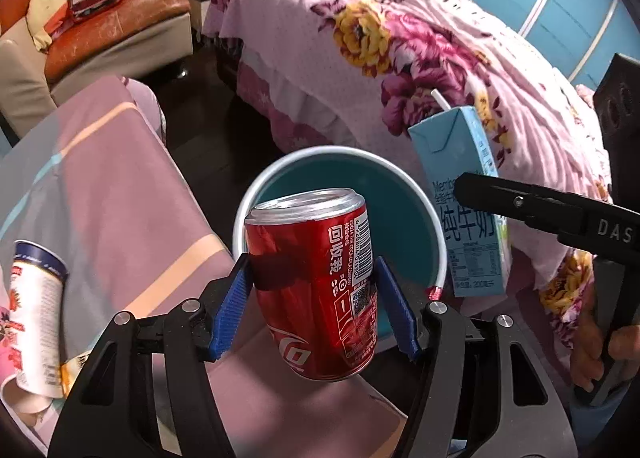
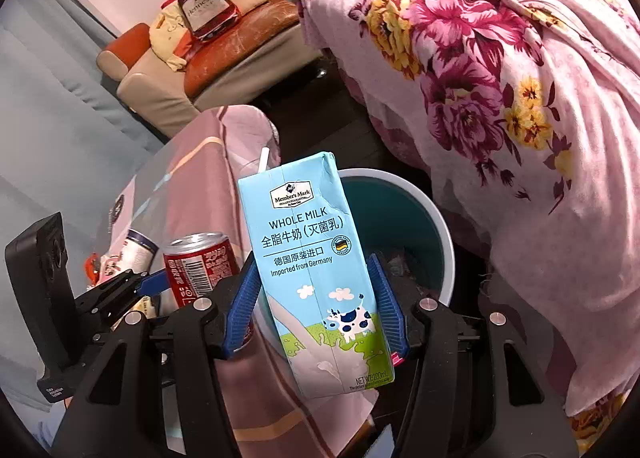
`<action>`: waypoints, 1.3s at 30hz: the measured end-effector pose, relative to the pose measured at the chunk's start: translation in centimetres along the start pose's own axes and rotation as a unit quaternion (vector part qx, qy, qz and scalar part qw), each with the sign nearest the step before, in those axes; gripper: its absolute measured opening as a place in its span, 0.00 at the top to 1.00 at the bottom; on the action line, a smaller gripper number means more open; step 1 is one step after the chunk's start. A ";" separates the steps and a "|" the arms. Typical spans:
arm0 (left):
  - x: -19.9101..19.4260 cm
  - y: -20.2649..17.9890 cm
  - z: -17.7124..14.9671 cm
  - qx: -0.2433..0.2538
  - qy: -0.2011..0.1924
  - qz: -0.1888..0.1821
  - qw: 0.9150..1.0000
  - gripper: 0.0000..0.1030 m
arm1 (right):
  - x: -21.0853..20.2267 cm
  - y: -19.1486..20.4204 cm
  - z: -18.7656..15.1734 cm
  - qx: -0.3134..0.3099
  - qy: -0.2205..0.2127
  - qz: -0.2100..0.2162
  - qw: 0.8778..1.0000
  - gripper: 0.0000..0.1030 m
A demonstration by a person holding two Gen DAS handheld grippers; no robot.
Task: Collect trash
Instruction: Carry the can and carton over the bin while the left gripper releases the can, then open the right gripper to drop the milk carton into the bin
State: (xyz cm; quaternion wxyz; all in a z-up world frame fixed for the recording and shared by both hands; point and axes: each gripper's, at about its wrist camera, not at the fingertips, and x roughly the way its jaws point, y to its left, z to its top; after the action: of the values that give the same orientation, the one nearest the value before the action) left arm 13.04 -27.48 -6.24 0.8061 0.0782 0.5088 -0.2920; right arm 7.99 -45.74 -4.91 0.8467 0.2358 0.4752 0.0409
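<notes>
Both pairs of tongs are loaded and brought together over the same spot, which reads as a drop about to be made rather than a pick-up. The left tongs [image 1: 314, 294] are clamped on a red cola can [image 1: 316, 282], its blue pads pressing the dented sides, so the can hangs tilted with its opened top facing away. The right tongs [image 2: 316, 298] hold a light-blue milk carton [image 2: 312, 270] by its narrow sides, upright, with a white straw [image 2: 263, 160] poking from the top. The carton is gripped around its middle, likely so it stays steady and any leftover milk does not run out. Just beyond and below both items stands a round bin [image 1: 438, 234] with a white rim and teal inside, on the dark floor between the corner of the cloth-covered counter [image 1: 120, 186] and the flowered bed [image 1: 400, 38]. From the left camera the can sits in front of the bin's mouth, nearer its near rim; the carton is off to the right, by the bin's right rim. A white snack tube [image 1: 36, 318] lies on the counter's left side, probably more trash still to gather. Each item looks to need a little more reach forward before release.
</notes>
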 end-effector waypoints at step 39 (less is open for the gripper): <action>-3.2 3.5 -1.4 -0.044 -0.014 0.010 0.999 0.20 | 3.2 0.3 -0.7 0.013 0.051 -0.029 0.998 0.45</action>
State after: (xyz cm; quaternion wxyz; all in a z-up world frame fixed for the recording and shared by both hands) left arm 12.90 -22.73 -4.72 0.8188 0.0437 0.5087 -0.2623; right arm 9.21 -44.28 -7.60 0.8189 0.2307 0.5251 0.0226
